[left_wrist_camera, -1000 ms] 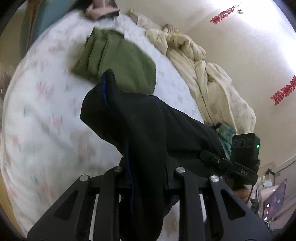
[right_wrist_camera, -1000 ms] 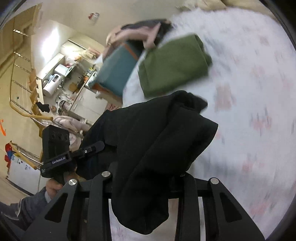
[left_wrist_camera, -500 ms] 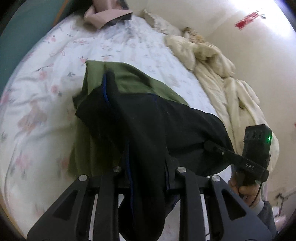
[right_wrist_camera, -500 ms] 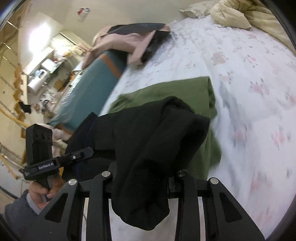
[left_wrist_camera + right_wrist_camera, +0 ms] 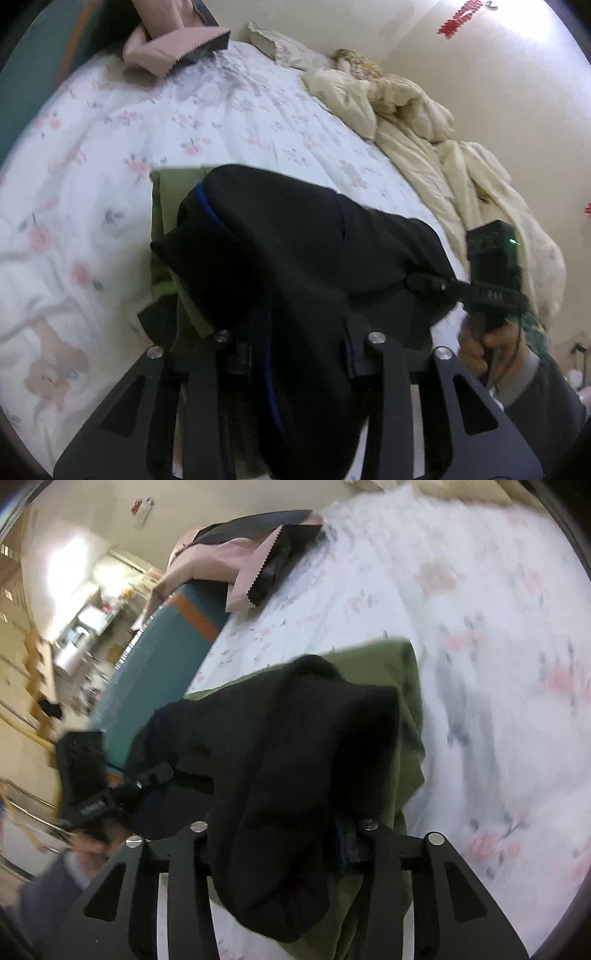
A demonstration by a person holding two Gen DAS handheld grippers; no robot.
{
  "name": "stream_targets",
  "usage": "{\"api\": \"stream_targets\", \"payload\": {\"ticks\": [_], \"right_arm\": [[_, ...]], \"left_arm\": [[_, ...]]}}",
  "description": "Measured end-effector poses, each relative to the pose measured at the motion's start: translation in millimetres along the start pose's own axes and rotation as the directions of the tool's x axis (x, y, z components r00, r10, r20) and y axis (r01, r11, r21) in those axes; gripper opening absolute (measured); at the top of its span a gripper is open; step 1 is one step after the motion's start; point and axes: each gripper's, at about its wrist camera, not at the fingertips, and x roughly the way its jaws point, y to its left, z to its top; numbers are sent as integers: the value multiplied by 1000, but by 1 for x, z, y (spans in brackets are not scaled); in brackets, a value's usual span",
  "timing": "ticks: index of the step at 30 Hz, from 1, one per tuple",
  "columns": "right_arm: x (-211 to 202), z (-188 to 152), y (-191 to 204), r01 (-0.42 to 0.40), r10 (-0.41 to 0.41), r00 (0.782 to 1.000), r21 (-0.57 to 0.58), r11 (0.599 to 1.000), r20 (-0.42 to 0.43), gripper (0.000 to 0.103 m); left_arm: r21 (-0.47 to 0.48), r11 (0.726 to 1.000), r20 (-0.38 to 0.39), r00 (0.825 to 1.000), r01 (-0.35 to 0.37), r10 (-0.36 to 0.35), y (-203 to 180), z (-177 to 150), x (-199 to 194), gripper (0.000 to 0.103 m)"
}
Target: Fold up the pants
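Observation:
Folded black pants (image 5: 295, 251) with a blue seam hang between both grippers, over a folded green garment (image 5: 166, 192) on the bed. My left gripper (image 5: 295, 343) is shut on one end of the black pants; cloth drapes over its fingers. My right gripper (image 5: 284, 830) is shut on the other end of the pants (image 5: 288, 746), with the green garment (image 5: 399, 686) right beneath. The right gripper shows in the left wrist view (image 5: 491, 280), the left gripper in the right wrist view (image 5: 96, 771), blurred.
The bed has a white floral sheet (image 5: 92, 147). A cream duvet (image 5: 424, 140) is bunched along the wall side. A pink and black garment (image 5: 173, 40) lies at the far corner. A teal bed edge (image 5: 166, 650) borders the room beyond.
Both grippers carried the black pants forward and down over the green garment, which now lies almost hidden beneath them.

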Motion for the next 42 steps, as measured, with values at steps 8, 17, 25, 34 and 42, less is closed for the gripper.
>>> {"api": "stream_targets", "payload": {"ticks": [8, 17, 25, 34, 42], "right_arm": [[-45, -18, 13, 184, -181, 983, -97, 978, 38, 71], [-101, -49, 69, 387, -361, 916, -144, 911, 177, 72], [-175, -153, 185, 527, -436, 823, -206, 824, 363, 89], [-226, -281, 272, 591, -426, 745, -214, 778, 513, 103], [-216, -356, 279, 603, -438, 714, -161, 781, 547, 103]], "left_arm": [[10, 983, 53, 982, -183, 182, 1, -12, -38, 79], [3, 857, 163, 846, -515, 508, -30, -45, -97, 80], [-1, 798, 304, 760, -603, 575, -141, -123, -179, 81], [-13, 824, 417, 746, -566, 519, -236, -241, -251, 100], [-27, 794, 457, 699, -607, 550, -261, -306, -273, 103]]}}
